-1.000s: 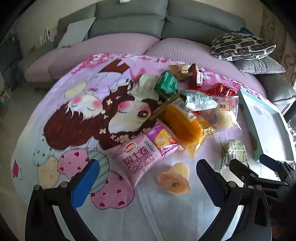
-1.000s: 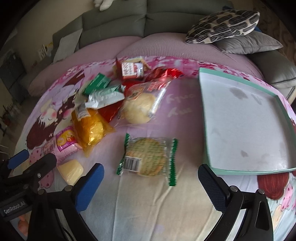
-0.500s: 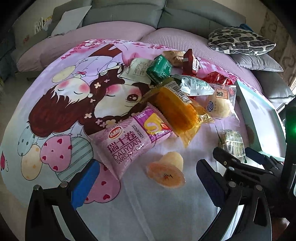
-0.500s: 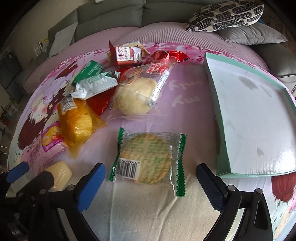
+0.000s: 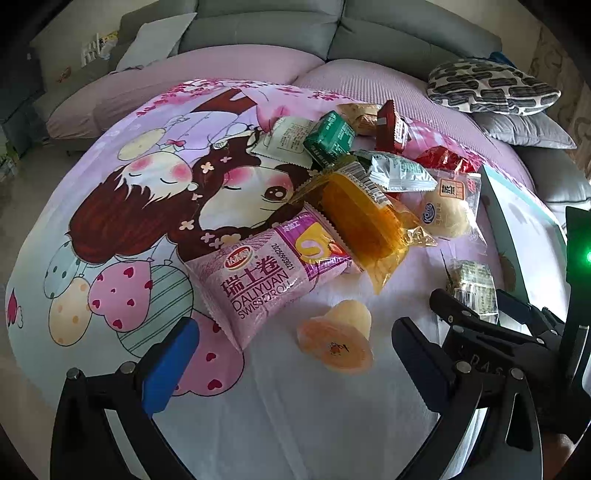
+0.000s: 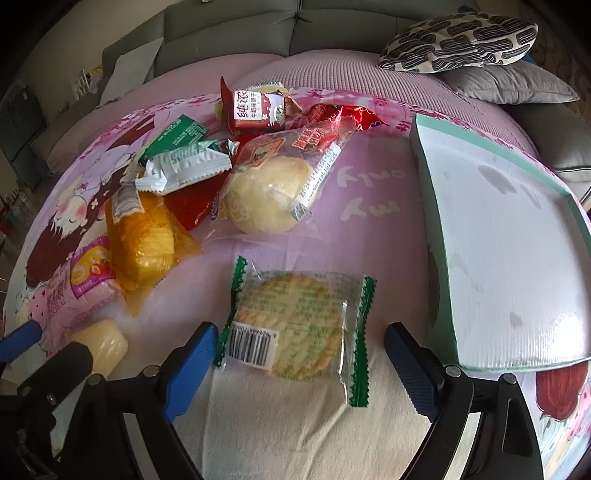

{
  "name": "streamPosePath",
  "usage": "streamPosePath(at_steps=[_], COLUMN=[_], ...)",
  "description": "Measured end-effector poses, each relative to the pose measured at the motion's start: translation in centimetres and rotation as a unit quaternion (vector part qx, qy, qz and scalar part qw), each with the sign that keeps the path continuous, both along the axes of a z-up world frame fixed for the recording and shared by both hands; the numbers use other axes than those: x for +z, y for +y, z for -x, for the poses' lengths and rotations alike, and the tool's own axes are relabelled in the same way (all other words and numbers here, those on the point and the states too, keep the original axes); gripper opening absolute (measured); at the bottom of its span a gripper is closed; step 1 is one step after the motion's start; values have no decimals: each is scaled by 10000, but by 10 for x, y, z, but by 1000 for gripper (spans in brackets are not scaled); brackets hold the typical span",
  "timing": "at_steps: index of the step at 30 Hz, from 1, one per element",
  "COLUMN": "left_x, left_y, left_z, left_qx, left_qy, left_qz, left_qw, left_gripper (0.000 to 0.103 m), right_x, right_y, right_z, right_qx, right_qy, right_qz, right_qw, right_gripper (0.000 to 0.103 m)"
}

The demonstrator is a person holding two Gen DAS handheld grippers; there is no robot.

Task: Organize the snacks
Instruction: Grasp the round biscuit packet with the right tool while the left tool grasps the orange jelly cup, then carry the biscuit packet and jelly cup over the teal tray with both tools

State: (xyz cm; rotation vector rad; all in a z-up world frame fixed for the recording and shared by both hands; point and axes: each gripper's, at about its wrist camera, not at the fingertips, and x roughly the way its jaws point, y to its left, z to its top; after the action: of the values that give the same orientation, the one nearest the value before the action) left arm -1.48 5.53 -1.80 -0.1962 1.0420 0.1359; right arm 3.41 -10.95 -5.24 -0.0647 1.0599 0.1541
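Note:
A pile of wrapped snacks lies on a cartoon-print cloth. My right gripper (image 6: 299, 365) is open, its jaws on either side of a green-edged cracker pack (image 6: 295, 319). My left gripper (image 5: 291, 363) is open and empty, just before a jelly cup (image 5: 338, 341) and a pink Swiss roll pack (image 5: 266, 273). An orange cake pack (image 5: 364, 225) (image 6: 142, 236), a round bun pack (image 6: 269, 192) and a red milk-candy pack (image 6: 256, 110) lie further back. A green-rimmed white tray (image 6: 517, 251) sits at the right, with no snacks in it.
A grey sofa (image 5: 332, 33) with a patterned cushion (image 6: 458, 40) and a grey cushion (image 6: 513, 85) runs behind the cloth. The right gripper's body (image 5: 509, 332) shows at the left wrist view's lower right, close to the cracker pack (image 5: 474, 284).
My right gripper has moved forward and down, so the cracker pack now sits between its jaws. The left gripper has drawn a little nearer the jelly cup.

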Motion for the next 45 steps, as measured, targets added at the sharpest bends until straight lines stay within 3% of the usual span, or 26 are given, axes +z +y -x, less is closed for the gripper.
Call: streamPosePath(at_steps=[7, 11, 14, 21, 27, 31, 39, 45], left_x=[6, 4, 2, -1, -9, -12, -15, -13], left_y=[-1, -4, -6, -10, -22, -22, -24, -24], left_z=[4, 2, 2, 1, -5, -6, -5, 0], left_qx=[85, 109, 141, 210, 229, 249, 193, 162], left_qy=[-187, 8, 79, 69, 118, 128, 112, 45], left_qz=[-76, -214, -175, 28, -25, 52, 63, 148], left_qw=[9998, 9997, 9997, 9998, 9997, 9996, 9997, 9997], left_gripper=[103, 103, 103, 102, 85, 69, 50, 49], right_x=[3, 4, 5, 7, 10, 12, 12, 13], right_y=[-4, -10, -15, -24, -31, -38, -37, -36], right_z=[-4, -4, -2, 7, 15, 18, 18, 18], right_qx=[-64, -201, -217, -219, -255, -327, -330, -318], right_qy=[2, -5, -12, 77, 117, 128, 145, 147], right_qz=[-292, -326, -354, -380, -324, -334, -321, -298], right_qw=[9996, 9993, 9991, 9990, 9991, 9988, 9988, 9989], right_gripper=[93, 73, 65, 63, 63, 63, 63, 63])
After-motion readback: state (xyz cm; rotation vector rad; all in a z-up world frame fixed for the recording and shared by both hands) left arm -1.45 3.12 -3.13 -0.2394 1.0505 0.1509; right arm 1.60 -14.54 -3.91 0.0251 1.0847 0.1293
